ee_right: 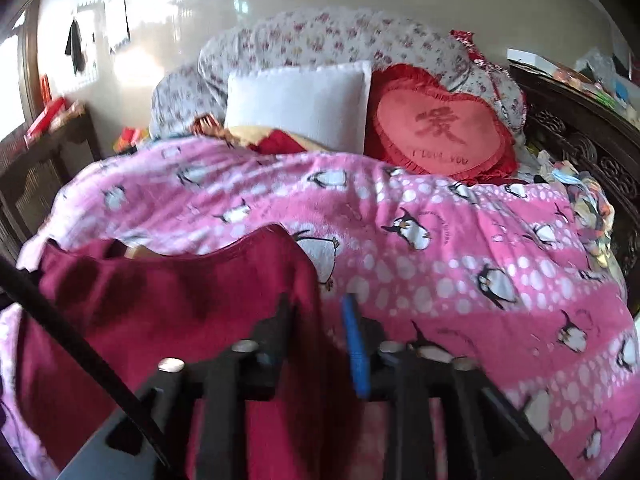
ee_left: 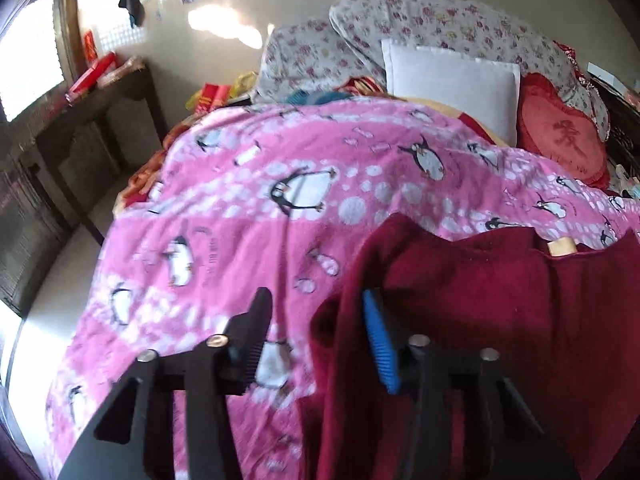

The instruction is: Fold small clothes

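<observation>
A dark red garment (ee_left: 480, 300) lies on the pink penguin blanket (ee_left: 240, 208), with its left edge raised. My left gripper (ee_left: 316, 320) is open; the garment's left edge hangs between its fingers, against the blue pad (ee_left: 380, 344). In the right wrist view the same garment (ee_right: 160, 304) fills the lower left. My right gripper (ee_right: 316, 320) has the garment's right edge between its black finger (ee_right: 276, 336) and blue pad (ee_right: 356, 352), with a gap still showing. A tan label (ee_left: 562, 246) shows at the neckline.
A white pillow (ee_right: 300, 108), a red heart cushion (ee_right: 440, 128) and a floral quilt (ee_right: 340, 40) sit at the bed's head. A dark wooden table (ee_left: 80, 120) with red boxes stands left. A carved wooden bed frame (ee_right: 580, 136) runs along the right.
</observation>
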A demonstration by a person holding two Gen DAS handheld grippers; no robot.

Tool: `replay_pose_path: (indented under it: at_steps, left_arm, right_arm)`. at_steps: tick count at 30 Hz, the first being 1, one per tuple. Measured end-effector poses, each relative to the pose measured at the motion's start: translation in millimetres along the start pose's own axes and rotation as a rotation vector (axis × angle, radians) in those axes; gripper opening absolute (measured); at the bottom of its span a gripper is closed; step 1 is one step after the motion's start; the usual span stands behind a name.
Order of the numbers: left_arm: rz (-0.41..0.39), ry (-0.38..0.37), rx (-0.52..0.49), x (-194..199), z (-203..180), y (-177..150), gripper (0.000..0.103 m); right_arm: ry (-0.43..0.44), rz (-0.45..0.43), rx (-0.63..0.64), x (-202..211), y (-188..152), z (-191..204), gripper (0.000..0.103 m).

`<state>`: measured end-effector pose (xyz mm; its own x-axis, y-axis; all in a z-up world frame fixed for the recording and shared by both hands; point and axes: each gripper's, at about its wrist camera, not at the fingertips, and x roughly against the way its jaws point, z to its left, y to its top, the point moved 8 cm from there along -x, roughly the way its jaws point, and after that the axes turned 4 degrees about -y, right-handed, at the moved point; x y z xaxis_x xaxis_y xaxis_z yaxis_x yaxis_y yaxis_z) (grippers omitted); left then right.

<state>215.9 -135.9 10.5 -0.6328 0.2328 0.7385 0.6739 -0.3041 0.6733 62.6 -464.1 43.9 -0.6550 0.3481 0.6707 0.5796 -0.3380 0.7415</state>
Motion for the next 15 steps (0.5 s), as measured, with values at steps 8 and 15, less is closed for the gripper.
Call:
replay_pose_path:
  at_steps: [8, 15]
  left_arm:
    - [-0.025, -0.068, 0.001, 29, -24, -19, 0.063]
    - [0.004, -0.072, -0.034, 5, -55, -24, 0.070]
  right_arm:
    - [0.188, -0.019, 0.071, 57, -30, 57, 0.053]
    - [0.120, -0.005, 0.073, 21, -41, 56, 0.053]
